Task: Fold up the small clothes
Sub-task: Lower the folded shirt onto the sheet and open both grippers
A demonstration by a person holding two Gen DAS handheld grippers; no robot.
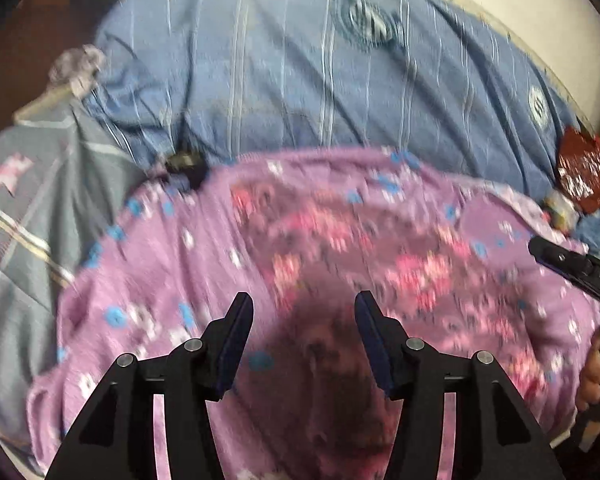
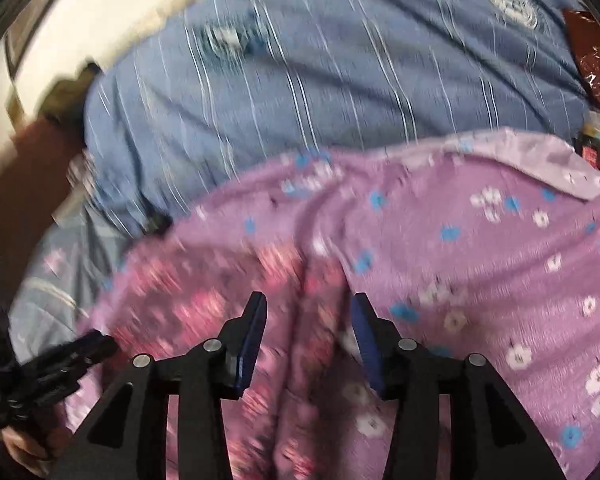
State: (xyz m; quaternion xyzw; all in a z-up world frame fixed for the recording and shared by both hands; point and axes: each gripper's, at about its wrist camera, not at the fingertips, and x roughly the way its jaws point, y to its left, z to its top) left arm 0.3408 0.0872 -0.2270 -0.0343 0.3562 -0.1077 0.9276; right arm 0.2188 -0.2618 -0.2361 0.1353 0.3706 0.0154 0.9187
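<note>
Purple floral garment point(image 1: 300, 248) lies spread on the blue striped bedding point(image 1: 300, 72), which is the landmark here: the garment covers the bedding's near part and its far hem runs across the bedding's middle. Both views are motion-blurred, so fine folds are hard to read.

L gripper point(image 1: 304, 312) sits over the garment's near-centre w/ jaws wide apart, nothing between them. R gripper point(image 2: 310, 312) is likewise spread wide and empty, above a lengthwise ridge in the fabric. Contact w/ cloth can't be told for either.

Step in hand, as I judge it: getting a grip on an edge or corner to start a fold. To do it well, prob. go to the hem, not the middle; pinch one layer only, both grippers on matching corners, lift low and carry evenly toward the bedding's far side so the cloth doesn't bunch. The ridge under R should be flattened first or it'll get folded in.

What each view adds: the L view shows a grey blanket w/ a pink star point(image 1: 32, 208) beside the bedding, a small dark object point(image 1: 184, 166) at the garment's far-left hem, and a dark red packet point(image 1: 584, 168) on the bedding's right edge; R gripper's tip pokes in at that side. The R view shows the ridge clearly, a paler turned-over flap point(image 2: 512, 152) at the garment's far-right corner, and the L gripper in a hand point(image 2: 24, 448) at lower left.
</note>
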